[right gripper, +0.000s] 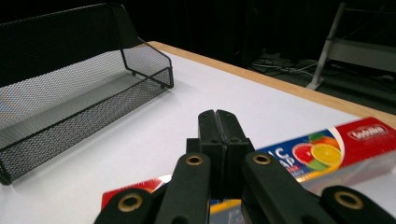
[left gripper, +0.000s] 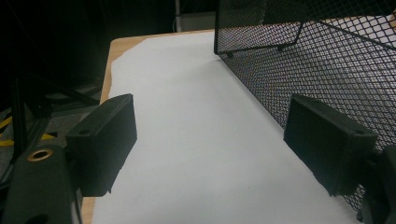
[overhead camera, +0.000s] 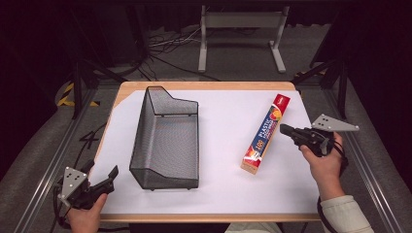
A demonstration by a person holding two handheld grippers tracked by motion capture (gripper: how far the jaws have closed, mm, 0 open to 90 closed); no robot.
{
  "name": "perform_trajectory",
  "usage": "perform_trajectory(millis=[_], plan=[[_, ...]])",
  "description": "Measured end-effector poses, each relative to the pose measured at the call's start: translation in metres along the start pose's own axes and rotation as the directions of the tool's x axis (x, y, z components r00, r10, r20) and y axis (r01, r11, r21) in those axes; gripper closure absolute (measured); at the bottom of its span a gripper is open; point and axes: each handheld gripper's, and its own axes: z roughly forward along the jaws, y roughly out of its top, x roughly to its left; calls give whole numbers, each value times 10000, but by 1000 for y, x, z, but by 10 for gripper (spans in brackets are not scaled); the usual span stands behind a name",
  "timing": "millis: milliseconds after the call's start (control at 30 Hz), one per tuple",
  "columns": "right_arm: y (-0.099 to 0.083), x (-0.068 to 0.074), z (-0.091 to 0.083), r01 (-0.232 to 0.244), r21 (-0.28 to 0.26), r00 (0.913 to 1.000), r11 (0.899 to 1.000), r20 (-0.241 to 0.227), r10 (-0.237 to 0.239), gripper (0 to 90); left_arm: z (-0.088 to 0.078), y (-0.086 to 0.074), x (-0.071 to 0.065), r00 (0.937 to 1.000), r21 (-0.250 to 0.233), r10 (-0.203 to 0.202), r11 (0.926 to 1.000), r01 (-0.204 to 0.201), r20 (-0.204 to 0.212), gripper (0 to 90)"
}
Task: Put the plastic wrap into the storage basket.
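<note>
High view first: a long red plastic wrap box [overhead camera: 265, 134] lies flat on the white sheet, well to the right of the black mesh basket [overhead camera: 165, 141], which sits empty as far as its floor can be seen. The right gripper [overhead camera: 286, 129] hangs just beside the box, on the side away from the basket, and its tip is close to the box's edge; whether it touches is hard to call from up here. Right gripper view settles the claw: both black jaws are pressed flat together with nothing between them, their tips pointing over the plastic wrap box [right gripper: 322, 154] toward the mesh basket [right gripper: 70, 88] beyond. So no grip on the box yet. Over on the basket's other side, the left gripper [overhead camera: 104, 179] waits low by the basket's near left corner, and the left gripper view shows its jaws spread wide, bare white sheet between them and the basket's mesh wall [left gripper: 327, 60] just beside the right-hand jaw. Reading the work in hand as getting that box into the basket, it looks barely begun: the box rests on the table, apart from the basket, and nothing is lifted. Left to do, by this judgement: the right claw has to part, close on the box, carry it across and set it down inside.
</note>
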Motion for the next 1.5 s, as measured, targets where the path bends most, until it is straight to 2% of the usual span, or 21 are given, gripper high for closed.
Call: perform_trajectory(millis=[267,467,567,867,900,1067,1267,1367,1433,1467,1500], plan=[[18,0,23,-80,332,9985,9994,-546,98,900,0,-1,2,10000,-3,-61,10000,61,-50,178],[29,4,42,-150,1078,9961,9941,-843,242,900,0,-1,2,10000,29,-65,10000,65,-65,179],[32,5,53,-214,1554,9951,9876,-922,361,900,0,-1,1,9999,44,-95,9999,95,-86,179],[31,15,89,-163,3024,9899,9530,-1294,580,900,0,-2,3,9998,46,-169,9998,170,-140,180],[31,15,89,-163,3024,9899,9530,-1294,580,900,0,-2,3,9997,39,-187,9998,188,-145,180],[21,22,105,46,3769,9887,9262,-1405,522,900,0,-2,4,9994,79,-267,9996,268,-205,181],[12,28,117,230,4565,9894,8894,-1378,451,900,0,-2,3,9994,104,-264,9996,267,-235,182],[9,29,121,326,4840,9902,8745,-1344,375,900,1,-2,2,9995,156,-161,9997,165,-255,182],[8,29,121,353,4879,9900,8722,-1364,363,900,1,-3,1,9996,159,-147,9998,151,-250,182],[6,28,124,341,5066,9898,8615,-1363,410,900,2,-3,1,9996,179,-137,9997,141,-242,182],[6,28,124,341,5066,9898,8615,-1363,410,900,2,-3,1,9997,189,-115,9998,120,-232,182]])
